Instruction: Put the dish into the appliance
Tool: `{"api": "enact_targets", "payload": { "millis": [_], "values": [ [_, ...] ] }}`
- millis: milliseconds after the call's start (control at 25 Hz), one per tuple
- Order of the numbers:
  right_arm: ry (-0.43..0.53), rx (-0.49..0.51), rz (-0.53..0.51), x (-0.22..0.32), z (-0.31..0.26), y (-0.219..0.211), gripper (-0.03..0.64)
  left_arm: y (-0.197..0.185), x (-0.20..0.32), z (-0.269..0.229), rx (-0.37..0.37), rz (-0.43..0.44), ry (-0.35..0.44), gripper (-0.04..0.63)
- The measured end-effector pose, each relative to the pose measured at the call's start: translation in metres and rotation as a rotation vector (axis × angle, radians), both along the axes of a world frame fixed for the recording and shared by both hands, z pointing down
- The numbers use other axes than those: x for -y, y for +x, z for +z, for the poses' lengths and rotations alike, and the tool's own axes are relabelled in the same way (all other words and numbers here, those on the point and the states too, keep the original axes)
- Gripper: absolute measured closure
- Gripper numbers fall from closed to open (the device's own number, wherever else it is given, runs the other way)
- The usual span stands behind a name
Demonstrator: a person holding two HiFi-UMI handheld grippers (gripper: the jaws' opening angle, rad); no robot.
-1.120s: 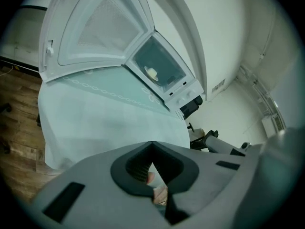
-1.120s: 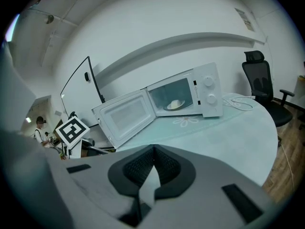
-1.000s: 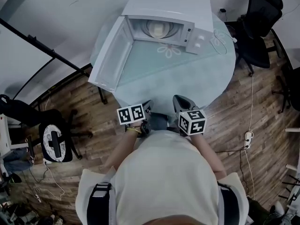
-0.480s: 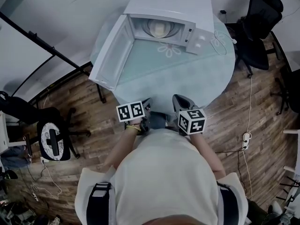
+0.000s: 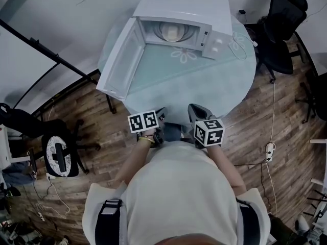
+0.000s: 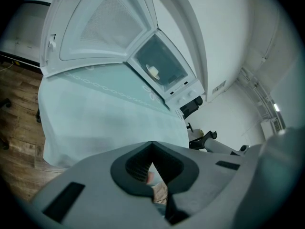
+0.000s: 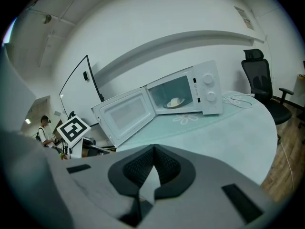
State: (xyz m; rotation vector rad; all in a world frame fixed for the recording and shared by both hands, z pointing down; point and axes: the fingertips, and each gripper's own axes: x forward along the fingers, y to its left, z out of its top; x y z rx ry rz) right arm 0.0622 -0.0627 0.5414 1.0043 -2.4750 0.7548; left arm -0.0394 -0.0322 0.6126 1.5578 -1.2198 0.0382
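A white microwave oven (image 5: 180, 5) stands at the far side of a round, pale-green glass table (image 5: 214, 86), with its door (image 5: 120, 60) swung wide open to the left. The dish (image 5: 173, 31), a pale, shallow one with something light-coloured heaped in it, already sits on the turntable inside the cavity. On the oven's right-hand panel there are two round knobs (image 7: 208, 79); any print beside them is too small to read, and no brand name can be made out. A white flower decal (image 5: 184, 54) lies on the glass just in front of the oven, and a loop of white cable (image 5: 238, 44) rests on the table to the oven's right. Both tools are held at the near edge of the table, close to the person's body and well apart from the oven. The left hand-held gripper (image 5: 161, 114) has its jaws pressed together with nothing between them, and the right hand-held gripper (image 5: 194, 108) is likewise closed and empty. Each carries a cube (image 5: 209, 132) of black-and-white square markers, which bear patterns rather than words. A black office chair (image 5: 279, 29) stands on the wooden floor (image 5: 265, 121) at the far right.
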Motion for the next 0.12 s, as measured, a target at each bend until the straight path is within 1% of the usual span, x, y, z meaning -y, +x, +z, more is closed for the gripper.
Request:
{"api": "enact_targets", "payload": {
  "millis": [120],
  "values": [
    [-0.004,-0.004,-0.001,0.0009,0.0016,0.0010,0.611,0.0030,0.0010,0.0013,-0.002,0.007,-0.004,0.586]
  ]
}}
